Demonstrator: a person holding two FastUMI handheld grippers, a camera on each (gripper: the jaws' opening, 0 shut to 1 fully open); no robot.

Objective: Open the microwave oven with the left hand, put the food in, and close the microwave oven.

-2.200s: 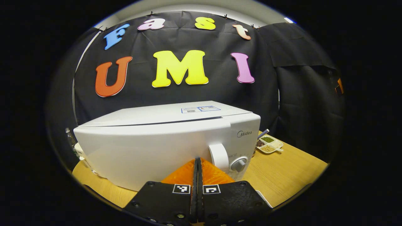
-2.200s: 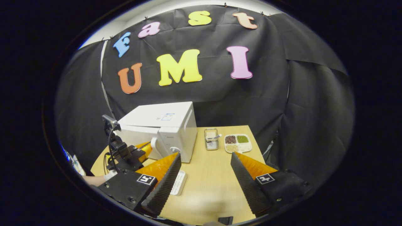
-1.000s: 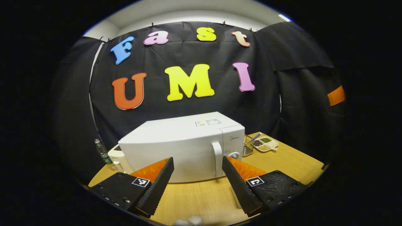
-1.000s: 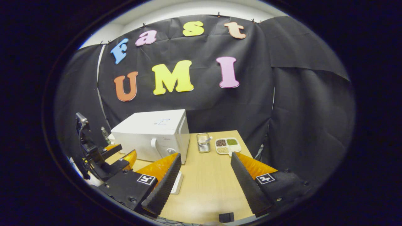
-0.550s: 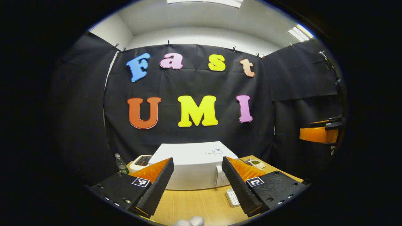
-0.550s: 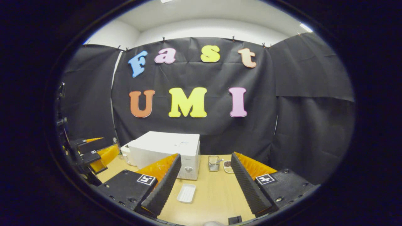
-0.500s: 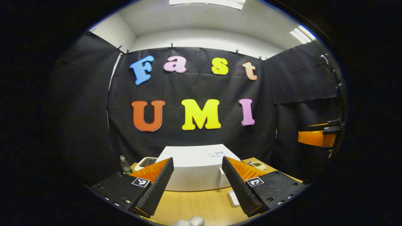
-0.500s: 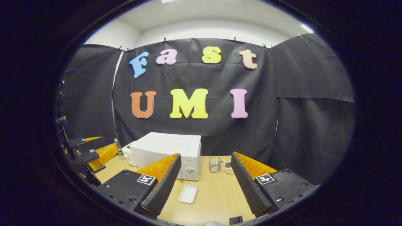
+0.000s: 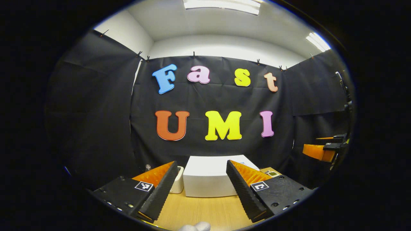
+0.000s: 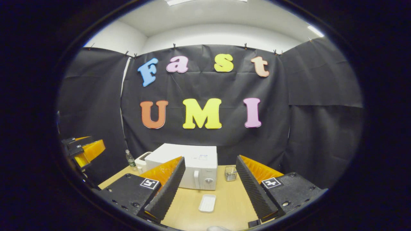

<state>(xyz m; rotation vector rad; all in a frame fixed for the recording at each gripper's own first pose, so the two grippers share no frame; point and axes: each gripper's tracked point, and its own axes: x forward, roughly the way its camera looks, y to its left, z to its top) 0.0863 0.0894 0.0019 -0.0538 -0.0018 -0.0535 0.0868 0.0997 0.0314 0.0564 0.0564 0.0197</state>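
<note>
A: Position of the microwave oven (image 10: 189, 166)?

B: It sits on the wooden table (image 10: 224, 205) near the back cloth wall, with its door shut. In the right gripper view its handle and knob face the camera. In the left gripper view its white body (image 9: 208, 176) lies between the two fingers, farther back.

A: Left gripper (image 9: 201, 187)?

B: Jaws spread wide, nothing between them. It is held above the near part of the table (image 9: 199, 210), well apart from the oven. The right gripper view catches it at the left edge (image 10: 84, 150).

A: Right gripper (image 10: 210, 189)?

B: Also wide apart and holding nothing, raised over the table. The left gripper view shows it at the right edge (image 9: 322, 150).

A: Other items?

B: A small white tray (image 10: 207, 203) lies on the table in front of the oven, apart from it. A wire basket (image 10: 230, 173) stands just to the right of the oven. A small bottle (image 10: 130, 159) and a white appliance (image 10: 142, 162) stand to the oven's left. Contents of the tray: cannot tell.
</note>
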